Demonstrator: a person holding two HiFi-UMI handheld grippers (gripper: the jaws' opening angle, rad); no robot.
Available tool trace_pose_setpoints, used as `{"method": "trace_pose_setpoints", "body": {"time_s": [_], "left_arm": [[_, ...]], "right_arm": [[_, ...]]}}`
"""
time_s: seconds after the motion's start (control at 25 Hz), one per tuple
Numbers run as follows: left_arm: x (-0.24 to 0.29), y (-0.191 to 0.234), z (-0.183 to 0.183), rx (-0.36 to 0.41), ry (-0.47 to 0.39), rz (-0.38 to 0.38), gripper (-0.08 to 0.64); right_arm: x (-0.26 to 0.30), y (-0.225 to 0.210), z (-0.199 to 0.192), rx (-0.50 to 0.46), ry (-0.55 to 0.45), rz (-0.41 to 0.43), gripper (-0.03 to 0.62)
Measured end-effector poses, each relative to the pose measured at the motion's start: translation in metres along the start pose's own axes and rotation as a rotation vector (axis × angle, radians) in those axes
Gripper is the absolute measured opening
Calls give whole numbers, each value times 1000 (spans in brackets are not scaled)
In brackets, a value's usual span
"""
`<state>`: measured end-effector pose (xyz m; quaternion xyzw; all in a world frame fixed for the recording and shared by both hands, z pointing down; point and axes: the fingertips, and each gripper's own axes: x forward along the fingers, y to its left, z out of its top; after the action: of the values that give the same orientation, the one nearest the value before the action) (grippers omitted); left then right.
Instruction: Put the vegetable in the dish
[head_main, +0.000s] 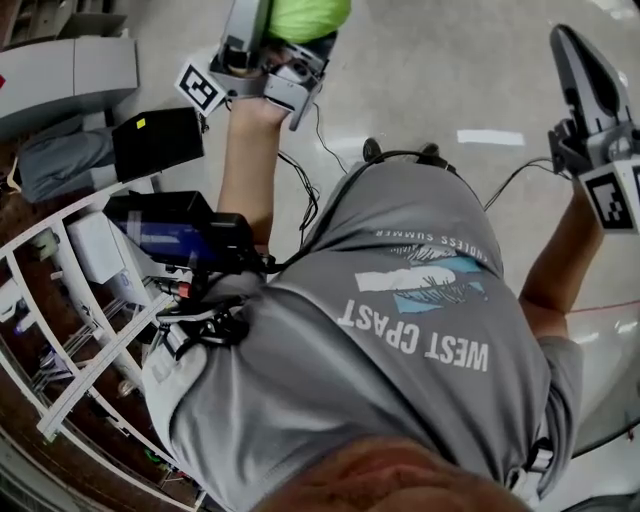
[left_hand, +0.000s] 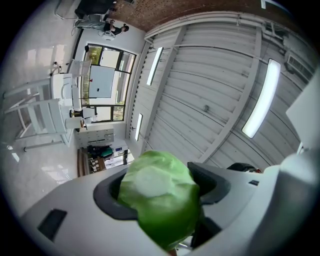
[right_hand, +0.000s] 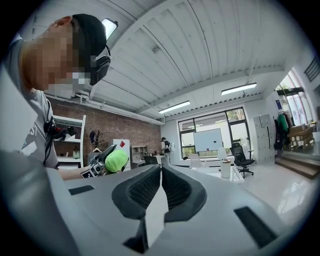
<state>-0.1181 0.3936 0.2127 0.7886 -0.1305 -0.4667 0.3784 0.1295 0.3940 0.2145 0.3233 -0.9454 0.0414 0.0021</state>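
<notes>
Open-plan office; brick wall (right_hand: 120, 131); whiteboard (right_hand: 209, 140); swivel chair (right_hand: 241, 157); ceiling strip lights (right_hand: 239, 89).

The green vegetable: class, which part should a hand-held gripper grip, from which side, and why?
Grip the vegetable across its rounded middle, coming from its pale end, one pad on each flank, as the left hand-held gripper does. It is a compact, roundish head, so the middle probably seats most securely.
</notes>
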Motion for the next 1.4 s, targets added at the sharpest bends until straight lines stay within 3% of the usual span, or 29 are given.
{"method": "trace_pose_setpoints", "body": {"time_s": [0.56,0.76,1.08,1.28,1.4], "left_arm": [[31,17,30,43,-58,33,311],[46,-3,15,14,-51,20,311],[16,19,13,-24,-17,8,311],[-1,33,11,22,54,13,311],[-10,46,13,-1,82,0,311]], "right_arm": [[49,-34,22,-5,11,88,9],[28,-30,40,-3,35,71,9],[26,-14,3,5,40,-1,9],[31,-3,-21,12,24,-42,9],[36,2,-37,20,12,-69,9]]}}
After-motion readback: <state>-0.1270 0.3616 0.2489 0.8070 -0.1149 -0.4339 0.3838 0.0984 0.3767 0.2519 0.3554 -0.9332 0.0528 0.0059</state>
